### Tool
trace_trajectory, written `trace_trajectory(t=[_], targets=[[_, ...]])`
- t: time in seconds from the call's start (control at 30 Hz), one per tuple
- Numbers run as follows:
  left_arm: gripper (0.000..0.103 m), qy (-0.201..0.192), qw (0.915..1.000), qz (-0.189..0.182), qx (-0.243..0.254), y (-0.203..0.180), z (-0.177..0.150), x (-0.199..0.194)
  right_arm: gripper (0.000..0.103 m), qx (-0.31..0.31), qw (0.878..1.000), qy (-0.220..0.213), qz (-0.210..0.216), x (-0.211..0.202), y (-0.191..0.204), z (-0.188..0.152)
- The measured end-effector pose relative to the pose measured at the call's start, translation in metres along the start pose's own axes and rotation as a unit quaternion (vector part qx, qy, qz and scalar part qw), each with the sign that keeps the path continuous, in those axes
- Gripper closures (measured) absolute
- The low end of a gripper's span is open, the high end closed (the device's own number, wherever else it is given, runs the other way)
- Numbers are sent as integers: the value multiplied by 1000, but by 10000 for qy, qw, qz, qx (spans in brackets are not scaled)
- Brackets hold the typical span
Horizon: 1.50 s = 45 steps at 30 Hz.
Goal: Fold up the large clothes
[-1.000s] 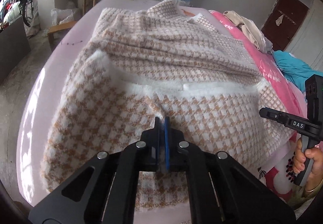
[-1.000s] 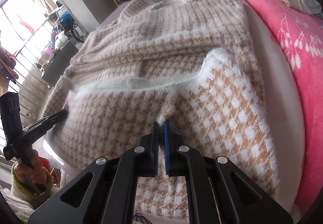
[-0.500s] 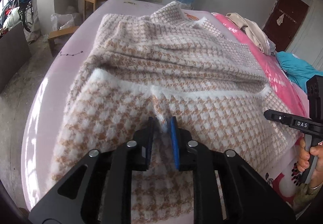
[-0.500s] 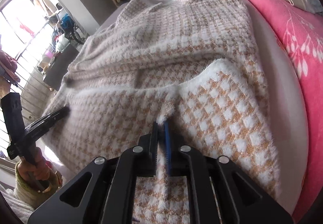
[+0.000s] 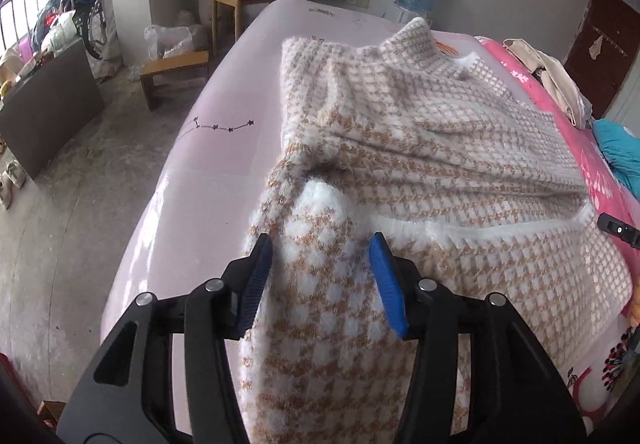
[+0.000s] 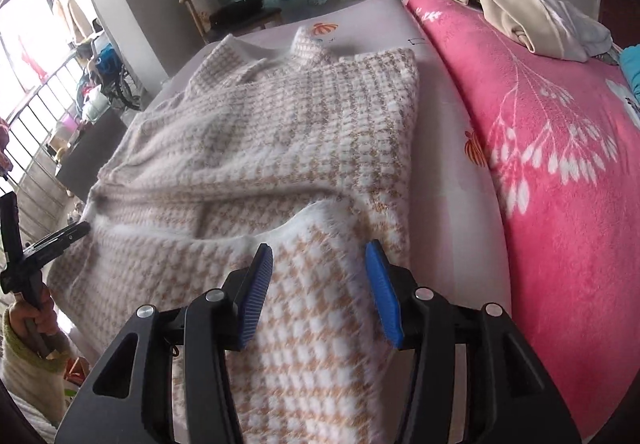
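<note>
A houndstooth sweater (image 5: pixel 440 148) lies spread on the bed (image 5: pixel 224 164), its hem folded up toward the middle, collar toward the far edge. The left hand-held gripper (image 5: pixel 322 256) and right hand-held gripper (image 6: pixel 320 264) are both opening, pads clear of the knit beneath them, near the bed's near edge

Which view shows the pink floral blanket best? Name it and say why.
The right wrist view: the pink floral blanket fills its right side, leaf print clear. The left wrist view catches only a thin strip at the far right edge, beyond the sweater.
</note>
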State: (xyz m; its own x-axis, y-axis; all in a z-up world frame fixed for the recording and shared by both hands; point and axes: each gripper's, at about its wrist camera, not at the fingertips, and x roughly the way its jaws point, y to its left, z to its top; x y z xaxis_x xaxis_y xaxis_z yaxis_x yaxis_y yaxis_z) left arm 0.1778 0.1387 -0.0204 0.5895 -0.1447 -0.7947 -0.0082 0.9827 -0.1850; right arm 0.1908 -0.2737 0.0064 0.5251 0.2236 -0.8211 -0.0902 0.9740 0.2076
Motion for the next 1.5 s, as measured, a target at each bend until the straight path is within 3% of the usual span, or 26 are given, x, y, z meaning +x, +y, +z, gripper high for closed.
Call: trace_trajectory(t=[0.23, 0.3, 0.33, 0.37, 0.43, 0.5, 0.67, 0.77, 0.83, 0.97, 1.1, 1.17, 1.2, 1.23, 1.27, 1.3, 1.4, 1.5], targets=[[55, -62, 10000, -70, 17, -1, -2, 2, 55, 157, 9995, 175, 191, 15, -13, 6], [62, -103, 9999, 27, 66, -3, -3, 3, 55, 87, 9995, 248, 175, 18, -11, 5], [65, -117, 9998, 118, 108, -4, -4, 4, 59, 10, 9995, 265, 165, 18, -8, 3], [72, -127, 9997, 171, 142, -5, -5, 4, 77, -67, 9993, 315, 167, 18, -5, 1], [86, -140, 9997, 130, 156, -7, -5, 1, 93, -128, 9991, 354, 218, 17, 0, -3], [93, -307, 9993, 105, 189, -10, -3, -9, 95, -212, 9996, 182, 80, 8, 4, -4], [93, -1016, 9943, 62, 307, -17, 26, -44, 95, -243, 9977, -626, 29, -31, 12, 20], [93, -1211, 9920, 101, 351, -19, 47, -42, 95, -323, 9955, -888, -68, -36, 13, 37], [93, -1137, 9927, 173, 371, -19, 54, -25, 95, -273, 9959, -855, -97, -25, 9, 43], [93, -603, 9973, 275, 315, -14, 47, 19, 95, -135, 9989, -364, -244, 20, -3, 34], [89, -669, 9966, 299, 387, -14, 39, 22, 95, 45, 9996, -228, -146, 35, -10, 28], [80, -675, 9962, 357, 409, -15, 41, 18, 89, 132, 9997, -209, -28, 30, -11, 31], [66, -717, 9955, 461, 420, -15, 41, 14, 87, 148, 9997, -210, -33, 27, -11, 32], [62, -824, 9941, 557, 430, -16, 41, 7, 78, 163, 9995, -258, -87, 20, -11, 32], [60, -954, 9930, 555, 426, -16, 41, -3, 58, 154, 9991, -366, -178, 10, -9, 32], [60, -1134, 9914, 495, 426, -18, 39, -17, 52, 111, 9983, -537, -215, -1, -6, 31], [60, -1502, 9866, 35, 641, -34, 29, -52, 50, -114, 9958, -906, -101, -33, 11, 26], [60, -1386, 9834, -590, 1015, -62, 15, -61, 50, -436, 9945, -859, 421, -36, 39, 19]])
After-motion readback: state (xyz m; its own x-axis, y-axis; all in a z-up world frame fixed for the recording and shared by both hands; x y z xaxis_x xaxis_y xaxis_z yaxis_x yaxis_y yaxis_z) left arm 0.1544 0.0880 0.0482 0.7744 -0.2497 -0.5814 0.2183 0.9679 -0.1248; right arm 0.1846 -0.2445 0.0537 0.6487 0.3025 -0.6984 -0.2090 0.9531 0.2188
